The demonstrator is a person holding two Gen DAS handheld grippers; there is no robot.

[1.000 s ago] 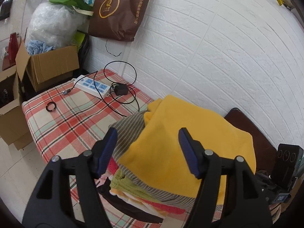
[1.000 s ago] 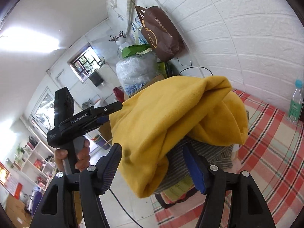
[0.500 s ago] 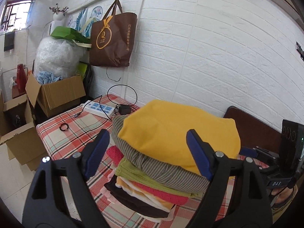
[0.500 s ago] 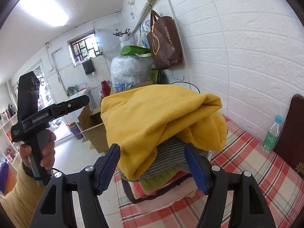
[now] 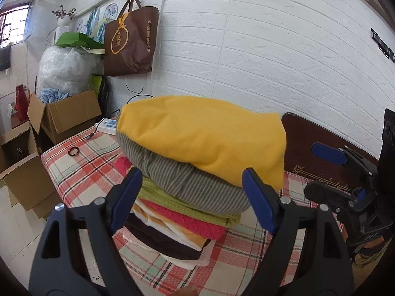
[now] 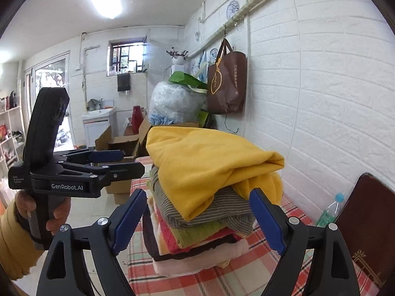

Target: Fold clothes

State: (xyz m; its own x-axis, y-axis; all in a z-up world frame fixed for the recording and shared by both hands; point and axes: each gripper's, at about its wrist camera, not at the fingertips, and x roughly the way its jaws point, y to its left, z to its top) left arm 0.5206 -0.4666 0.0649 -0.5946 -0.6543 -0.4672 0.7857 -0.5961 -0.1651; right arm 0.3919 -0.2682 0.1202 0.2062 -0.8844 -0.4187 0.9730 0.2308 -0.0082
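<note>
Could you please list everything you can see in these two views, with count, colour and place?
Stack of folded clothes: one pile, on the checked table.
Yellow garment: one, top of the pile.
Striped garment: one, grey-green, under the yellow one.
Table: one, red-and-white checked cover, against the wall.
Power strip: one, white, far end of the table.
Ring: one, dark, on the table.
Tote bag: one, brown, hanging on the wall.
Cardboard boxes: several, brown, beyond the table.
Water bottle: one, clear with a blue cap, by the wall.
Left gripper: black with blue pads, open, before the pile.
Right gripper: same, open.
Hand: one, holding the left gripper's handle.
</note>
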